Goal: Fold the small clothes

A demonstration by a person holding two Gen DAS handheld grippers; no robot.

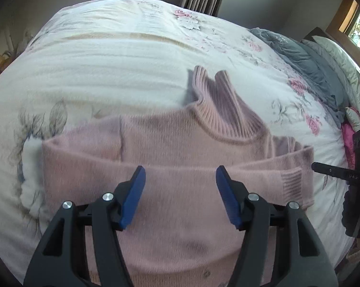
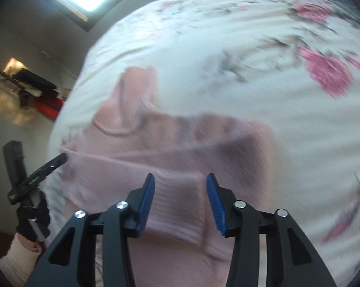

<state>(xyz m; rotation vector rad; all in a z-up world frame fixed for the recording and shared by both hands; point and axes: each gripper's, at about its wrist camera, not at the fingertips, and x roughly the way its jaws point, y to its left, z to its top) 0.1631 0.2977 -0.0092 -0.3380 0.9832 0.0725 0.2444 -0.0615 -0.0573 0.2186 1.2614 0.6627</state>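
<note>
In the left wrist view, the bedspread (image 1: 108,55), white with pink and grey flowers, fills the frame from the left edge, and the pink sweater (image 1: 168,143) lies flat on it in the middle, front side up. Its left sleeve (image 1: 89,157) is folded across the chest, and the ribbed turtleneck (image 1: 218,100) points away toward the far side of the bed. The left gripper (image 1: 180,196) hovers over the lower body of the sweater with its blue pads (image 1: 132,198) spread wide and nothing between them. Further right, the other sleeve crosses the body, and its ribbed cuff (image 1: 291,181) lies near the sweater's right edge. Beyond that, grey bedding (image 1: 306,57) and pillows are bunched along the right side of the bed, and part of the other black tool shows at the frame's right edge. The right wrist view is blurred by motion. At its left, a gloved hand (image 2: 32,217) grips the handle of the left tool, with a pale sleeve below it. To the right, the sweater spreads over the bedspread, collar toward the upper left. The right gripper (image 2: 180,203) sits just above the ribbed cuff, pads wide apart on either side of it, gripping nothing. Large pink roses (image 2: 328,71) print the cover at far right.
</note>
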